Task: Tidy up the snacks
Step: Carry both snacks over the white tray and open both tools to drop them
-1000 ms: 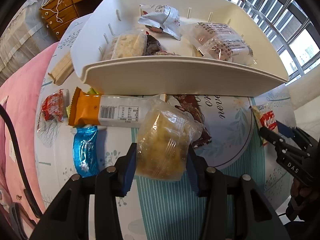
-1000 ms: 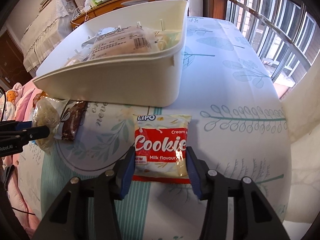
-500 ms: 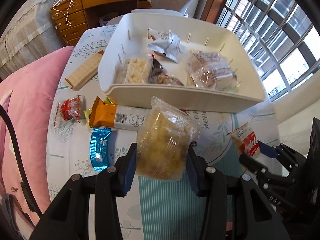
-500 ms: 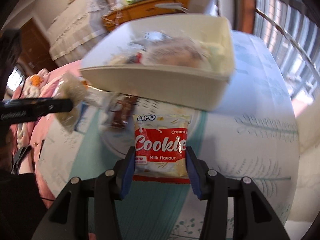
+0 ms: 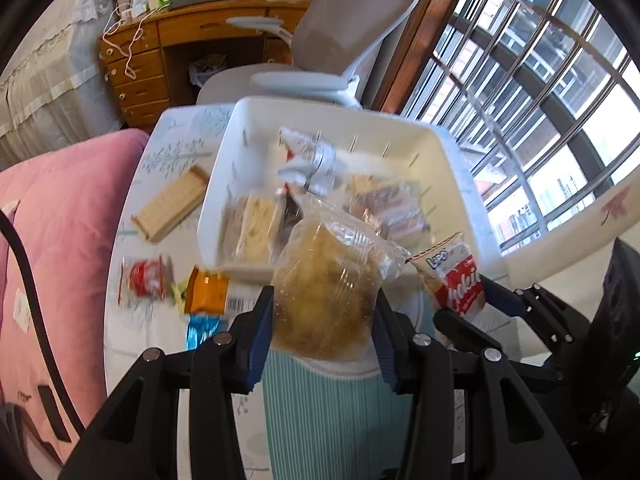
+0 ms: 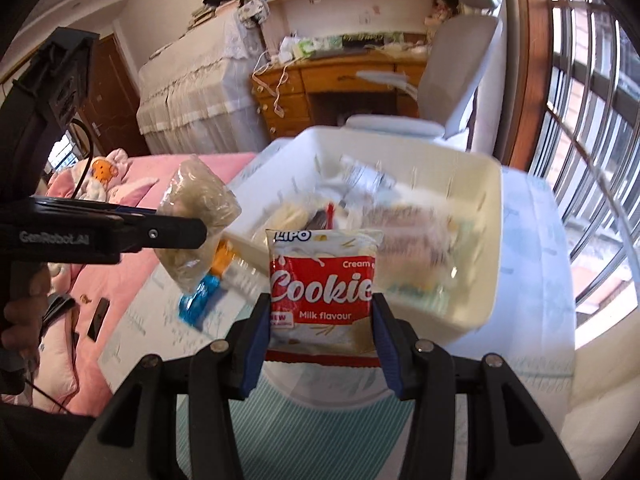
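Above the white bin's (image 5: 452, 168) near rim, both packets aloft.

Bin (image 5: 452, 160): on the table (image 5: 328, 412), ahead of both grippers.
In bin: several wrapped snacks, blurred; silver pouch (image 5: 308, 160) toward the back.
Clear bag (image 5: 324, 300): between the left gripper (image 5: 324, 336) fingers, above the table, before the bin's near wall.
Cookie pack (image 6: 322, 292): between the right gripper (image 6: 320, 340) fingers, right of the clear bag.
Wafer pack (image 5: 172, 204): on the table, left of the bin.
Loose snacks (image 5: 176, 288): on the table, left of the left gripper, before the wafer pack.
Chair (image 5: 336, 48): behind the table.
Desk (image 5: 192, 36): behind the chair.
Bed (image 5: 60, 248): left of the table.
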Available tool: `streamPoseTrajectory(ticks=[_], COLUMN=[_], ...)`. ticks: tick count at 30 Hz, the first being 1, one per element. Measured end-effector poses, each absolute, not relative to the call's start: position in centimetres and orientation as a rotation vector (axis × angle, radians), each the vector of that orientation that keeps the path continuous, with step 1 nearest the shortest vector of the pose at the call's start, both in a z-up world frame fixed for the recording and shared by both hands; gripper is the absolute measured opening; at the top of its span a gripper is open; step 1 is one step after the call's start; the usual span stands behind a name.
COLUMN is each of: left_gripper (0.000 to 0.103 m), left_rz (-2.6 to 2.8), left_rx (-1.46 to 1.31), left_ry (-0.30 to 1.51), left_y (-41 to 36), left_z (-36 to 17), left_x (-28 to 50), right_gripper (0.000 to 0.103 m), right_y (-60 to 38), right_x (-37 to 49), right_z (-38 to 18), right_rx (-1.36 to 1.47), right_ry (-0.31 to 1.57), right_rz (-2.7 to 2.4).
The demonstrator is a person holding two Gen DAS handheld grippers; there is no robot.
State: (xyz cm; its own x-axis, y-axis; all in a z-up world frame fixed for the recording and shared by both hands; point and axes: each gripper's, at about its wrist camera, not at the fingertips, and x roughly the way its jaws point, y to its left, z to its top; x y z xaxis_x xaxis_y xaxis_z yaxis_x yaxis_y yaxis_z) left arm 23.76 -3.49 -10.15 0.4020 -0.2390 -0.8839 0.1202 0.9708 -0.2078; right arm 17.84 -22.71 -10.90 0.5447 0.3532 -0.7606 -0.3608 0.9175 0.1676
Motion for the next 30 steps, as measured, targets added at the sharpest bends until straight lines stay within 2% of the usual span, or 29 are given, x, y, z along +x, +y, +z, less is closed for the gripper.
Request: streamPoseTrajectory(ticks=[8, 20, 22, 23, 24, 30], left_gripper=[0.044, 0.045, 0.052, 0.063, 0.069, 0.073], left_rz=[-0.279, -0.321, -0.326, -0.323, -0.321, -0.294], left_rx=[-0.148, -0.150, -0.148, -0.143, -0.140, -0.156], left_ry=[1.198, 1.319, 1.330, 1.329, 1.327, 1.298], left_y=[-4.4, -6.1, -6.3, -6.3, -6.3, -5.4], left_z=[-9.6, -13.9, -14.2, -14.2, -14.2, -12.9], left_x=[28.7, 34.0, 34.1, 34.1, 34.0, 33.0], right_gripper=[0.049, 0.050, 0.052, 0.054, 0.059, 0.065], right_y=[-23.8, -27.5, -27.9, -28.0, -28.2, -28.6], right_x=[20.5, 23.4, 23.7, 23.8, 23.9, 23.3], right_z=[-11.0, -13.5, -13.8, -13.9, -14.0, -13.9], right_rx=[0.011, 0.147, 0.165, 0.168, 0.172, 0.199], right_ry=[0.898, 0.969, 0.984, 0.994, 1.000, 1.008], right_rz=[0.316, 0.112, 0.093, 0.076, 0.065, 0.058])
